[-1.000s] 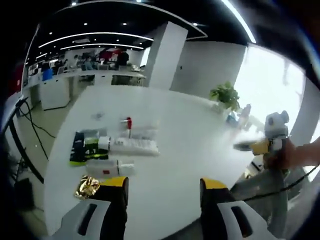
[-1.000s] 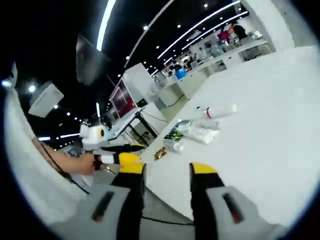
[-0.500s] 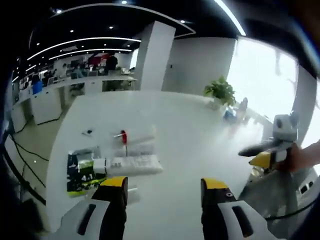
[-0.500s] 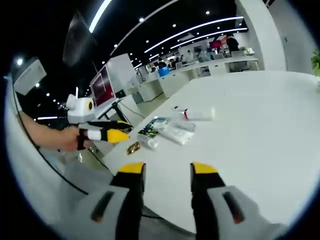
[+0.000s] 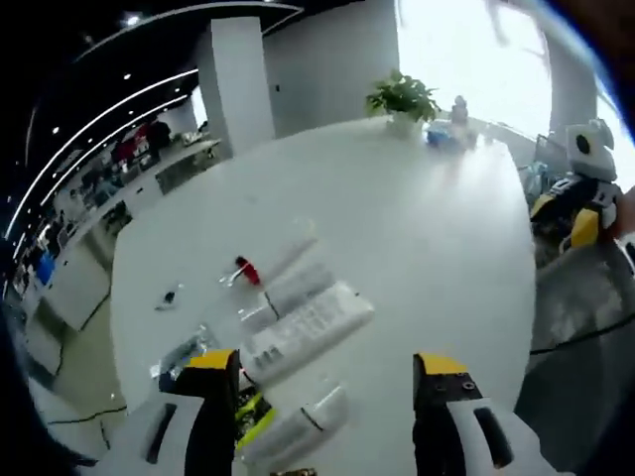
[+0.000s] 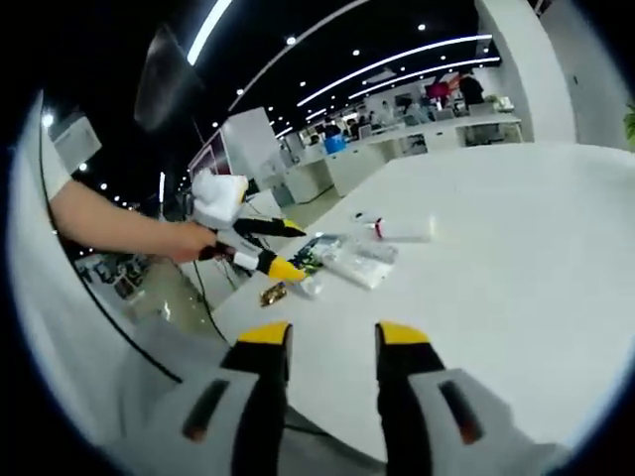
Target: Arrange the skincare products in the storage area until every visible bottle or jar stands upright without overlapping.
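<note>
Left gripper view: your left tool (image 5: 327,372) is open, jaws wide apart, nothing between them, hovering over the near edge of the white counter (image 5: 427,248). The skincare items lie flat in a cluster toward the counter's left edge. Leftmost, a small dark bit (image 5: 170,296) sits alone near that edge. Next a dark sachet (image 5: 184,352) with a green-yellow pack (image 5: 253,416) beside your left jaw. Then a clear tube with a red cap (image 5: 268,263), a white tube (image 5: 293,293) just beside it, and a flat white box (image 5: 308,329) touching that tube. A white bottle (image 5: 298,424) lies on its side nearest the near edge, between your jaws. A plant (image 5: 402,96) stands at the far edge. At the right, off the counter's right edge, your right tool (image 5: 571,213) shows; from here you cannot tell its jaw gap.

Right gripper view: your hand (image 6: 189,240) holds the left tool (image 6: 273,248) over the counter's left corner, jaws apart. A gold packet (image 6: 273,294) lies at that corner, the cluster (image 6: 347,258) just past it. Your right tool (image 6: 329,335) is open and empty above the near edge.
</note>
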A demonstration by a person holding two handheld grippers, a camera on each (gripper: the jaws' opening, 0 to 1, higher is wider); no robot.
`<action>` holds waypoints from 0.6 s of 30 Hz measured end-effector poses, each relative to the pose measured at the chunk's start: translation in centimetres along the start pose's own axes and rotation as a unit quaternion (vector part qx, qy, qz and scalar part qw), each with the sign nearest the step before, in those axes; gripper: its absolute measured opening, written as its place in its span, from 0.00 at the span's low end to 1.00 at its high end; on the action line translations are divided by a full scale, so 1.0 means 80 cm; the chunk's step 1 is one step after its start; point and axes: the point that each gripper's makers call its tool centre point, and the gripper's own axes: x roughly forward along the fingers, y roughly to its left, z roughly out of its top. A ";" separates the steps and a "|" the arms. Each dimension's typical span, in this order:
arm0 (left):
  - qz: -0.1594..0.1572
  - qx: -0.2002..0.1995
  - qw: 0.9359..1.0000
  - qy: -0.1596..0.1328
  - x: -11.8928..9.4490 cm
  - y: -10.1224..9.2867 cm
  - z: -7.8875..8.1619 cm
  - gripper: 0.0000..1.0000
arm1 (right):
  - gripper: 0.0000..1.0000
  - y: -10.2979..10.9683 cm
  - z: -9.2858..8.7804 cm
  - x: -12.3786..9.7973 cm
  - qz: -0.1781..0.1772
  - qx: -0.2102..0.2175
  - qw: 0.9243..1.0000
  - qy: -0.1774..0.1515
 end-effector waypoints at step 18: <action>-0.125 0.178 0.966 0.142 0.073 0.029 -0.028 0.51 | 0.35 -0.017 -0.002 0.002 -0.027 0.019 0.999 0.005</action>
